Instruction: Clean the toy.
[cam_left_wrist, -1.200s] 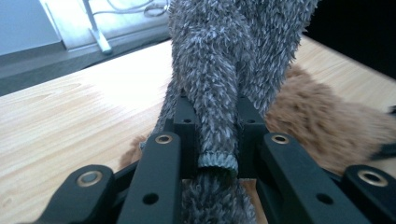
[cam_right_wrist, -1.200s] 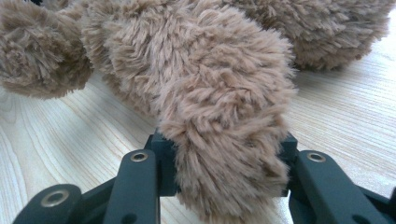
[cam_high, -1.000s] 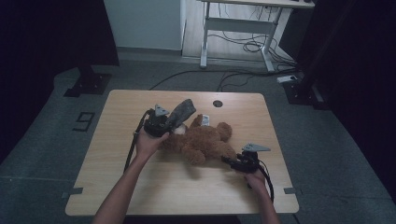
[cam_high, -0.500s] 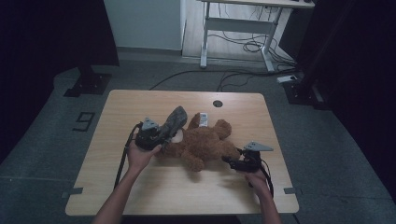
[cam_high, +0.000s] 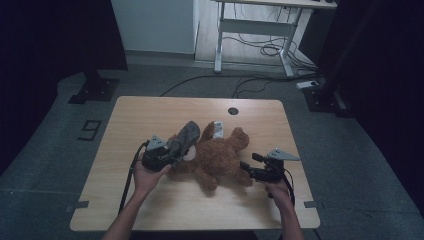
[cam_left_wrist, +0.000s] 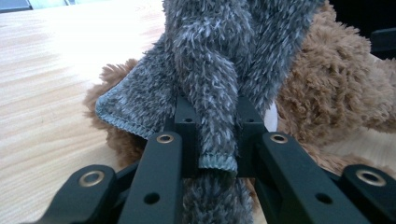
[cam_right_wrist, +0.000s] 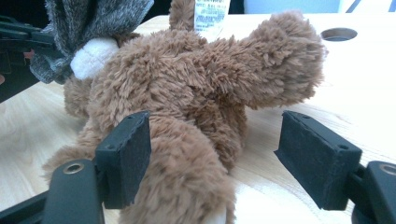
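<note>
Right now, a fluffy brown plush teddy bear (cam_high: 217, 157) is lying on its side near the middle of the pale wooden counter (cam_high: 150, 112), and every place below is being given relative to that bear. A white fabric label (cam_high: 218, 129) is sticking up from the bear's far side, and beyond the label a small round dark hole (cam_high: 233, 111) is sitting in the counter top. At the bear's left end, where its cream muzzle (cam_right_wrist: 93, 58) is showing in the right gripper view, a grey fuzzy knitted cloth (cam_left_wrist: 210, 70) is draping over its head. The left tongs (cam_high: 167, 155) are sitting just left of the bear and are clamping a fold of that grey cloth; in the left gripper view the cloth's stitched hem is being squeezed tightly between the two black pads. The right tongs (cam_high: 248, 170) are hovering at the bear's right end, beside a brown leg, with their jaws standing wide apart. Those jaws have just been opening, and in the right gripper view the bear's leg is lying between them, close against the left pad (cam_right_wrist: 126, 154) while the right pad is standing clear of the fur.
</note>
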